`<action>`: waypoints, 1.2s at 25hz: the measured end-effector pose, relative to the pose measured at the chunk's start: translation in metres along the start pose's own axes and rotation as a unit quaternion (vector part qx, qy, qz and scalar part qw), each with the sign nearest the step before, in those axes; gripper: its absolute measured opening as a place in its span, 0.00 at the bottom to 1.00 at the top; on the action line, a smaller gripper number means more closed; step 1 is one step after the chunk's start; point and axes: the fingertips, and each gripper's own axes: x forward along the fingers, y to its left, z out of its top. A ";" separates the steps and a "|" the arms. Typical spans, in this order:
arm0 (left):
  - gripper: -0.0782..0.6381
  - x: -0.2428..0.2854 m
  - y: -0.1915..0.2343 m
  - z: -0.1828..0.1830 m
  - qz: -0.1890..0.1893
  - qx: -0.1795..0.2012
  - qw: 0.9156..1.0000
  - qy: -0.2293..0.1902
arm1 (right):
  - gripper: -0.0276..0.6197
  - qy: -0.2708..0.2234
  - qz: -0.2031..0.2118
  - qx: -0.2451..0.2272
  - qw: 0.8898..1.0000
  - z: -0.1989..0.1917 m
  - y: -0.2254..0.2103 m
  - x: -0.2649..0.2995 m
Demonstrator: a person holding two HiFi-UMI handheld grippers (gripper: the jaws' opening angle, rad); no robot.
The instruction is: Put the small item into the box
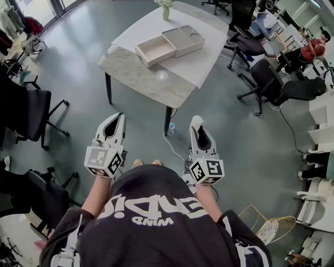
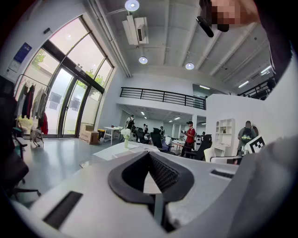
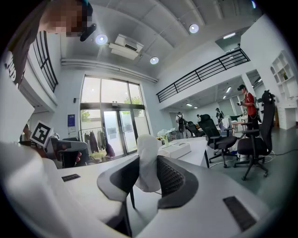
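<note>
The left gripper (image 1: 118, 118) hung in front of the person, low at the left of the head view and well apart from the table (image 1: 136, 79). In the left gripper view its two fingers (image 2: 164, 173) met at the tips, with nothing between them; only a strip of the table top showed through the hollow behind the tips.

Further right, the right gripper (image 1: 197, 127) was held level with the left one, also well short of the table. It was clamped on the small item (image 3: 148, 160) — a white, soft-looking piece standing upright between the ribbed pads (image 3: 170, 179). One pad pressed each of its sides, and its rounded top stuck up above the fingertips. In the head view that same white tip poked out past the front end of the gripper.

The item was therefore in the air, in the person's grip, not on the table. Ahead of both grippers stood the box (image 1: 144, 55), open and shallow, on the white cloth (image 1: 204, 58) — its lid (image 1: 183, 40) lay just beside it on the right, touching or nearly so. A vase (image 1: 165, 10) stood at the far edge of the table.
</note>
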 end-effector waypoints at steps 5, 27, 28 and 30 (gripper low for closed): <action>0.12 0.005 -0.004 0.000 0.002 -0.004 1.000 0.001 | 0.25 -0.014 0.015 0.014 1.000 0.006 -0.003 0.000; 0.12 0.046 0.001 0.004 0.020 -0.002 1.000 -0.014 | 0.25 -0.008 0.060 0.038 0.997 -0.001 -0.028 0.035; 0.12 0.052 0.004 0.005 0.019 -0.003 1.000 -0.014 | 0.25 -0.008 0.059 0.038 0.997 0.000 -0.030 0.041; 0.12 0.063 0.011 0.006 0.017 -0.004 1.000 -0.015 | 0.25 -0.009 0.057 0.036 0.998 0.002 -0.034 0.053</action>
